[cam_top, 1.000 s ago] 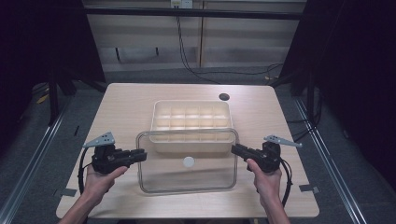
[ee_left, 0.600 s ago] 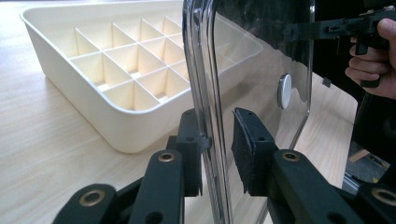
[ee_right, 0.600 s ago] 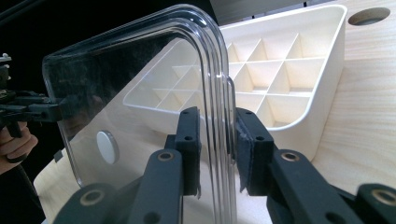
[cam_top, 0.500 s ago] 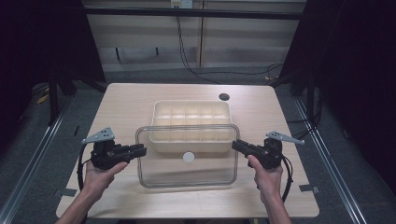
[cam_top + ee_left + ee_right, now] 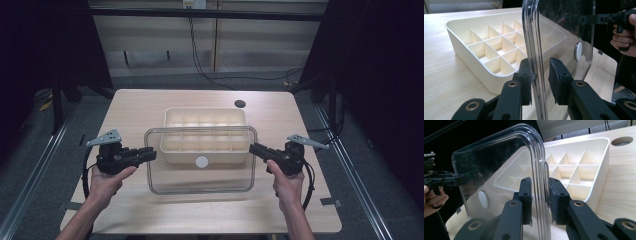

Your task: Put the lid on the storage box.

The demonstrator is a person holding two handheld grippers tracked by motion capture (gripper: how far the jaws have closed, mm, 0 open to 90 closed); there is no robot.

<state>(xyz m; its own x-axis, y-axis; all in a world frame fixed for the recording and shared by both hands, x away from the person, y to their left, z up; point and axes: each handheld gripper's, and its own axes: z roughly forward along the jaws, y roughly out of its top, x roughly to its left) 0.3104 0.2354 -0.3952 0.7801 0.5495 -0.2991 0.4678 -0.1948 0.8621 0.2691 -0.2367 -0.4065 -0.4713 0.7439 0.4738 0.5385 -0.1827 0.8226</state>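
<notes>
the clear lid (image 5: 200, 172) hangs in the air between the two claws, over the near edge of the cream divided tray (image 5: 205, 131) that sits on the desk (image 5: 150, 105). the left claw (image 5: 149, 154) is clenched on the lid's left rim and the right claw (image 5: 255, 148) on its right rim; in the right gripper view both pads sit against the stepped edge (image 5: 540, 185), while in the left gripper view one pad (image 5: 557, 80) seems to stand a touch off the plastic, though the glare makes that hard to judge.

it looks like a light, stiff sheet of moulded plastic, glossy and so likely slippery under rubber pads (scuffs and smears already show on it). it probably flexes a little if the two hands pull apart or twist against each other, so they should move as one. the raised rim at the middle of each short side is the sensible place to hold, where the step gives the pads something to bite. the small round knob (image 5: 202, 161) at the centre is another option, but too small for a steady grip
</notes>
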